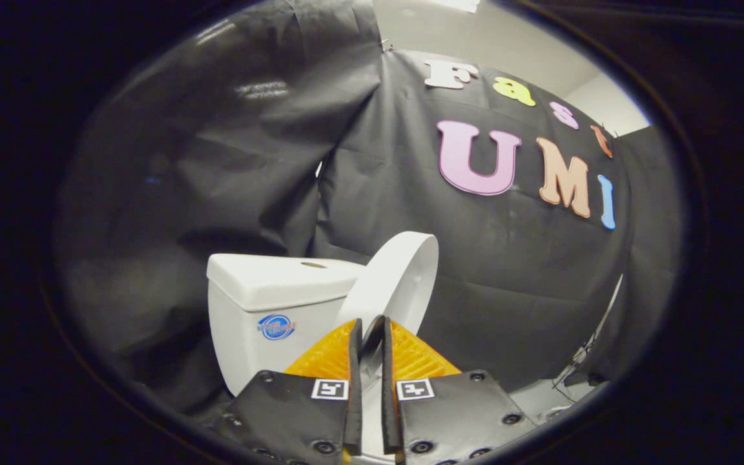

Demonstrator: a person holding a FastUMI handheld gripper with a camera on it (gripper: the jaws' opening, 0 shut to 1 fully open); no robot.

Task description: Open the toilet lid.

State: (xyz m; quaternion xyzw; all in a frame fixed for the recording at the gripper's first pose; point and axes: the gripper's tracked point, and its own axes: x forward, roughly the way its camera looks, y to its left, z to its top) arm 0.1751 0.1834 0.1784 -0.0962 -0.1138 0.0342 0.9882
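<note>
Black cloth drapes the booth behind a white toilet, pale wall above it. My gripper (367,326) has its fingers nearly together, tips pinched at the lower edge of the toilet lid (398,278); I think both press on the rim, but the contact itself is too dark and narrow to confirm. That lid stands raised, tilted back toward the tank (262,316), its upper edge close beside the tank cover (275,281), not clearly resting on it yet. To finish well I'd follow the hinge arc, push up and back gently rather than straight forward, and let go only once the lid leans on the tank so it can't fall shut; squeezing hard risks slipping off the thin rim. Round blue logo sticker (276,327) on the tank front, text too small to read.
</note>
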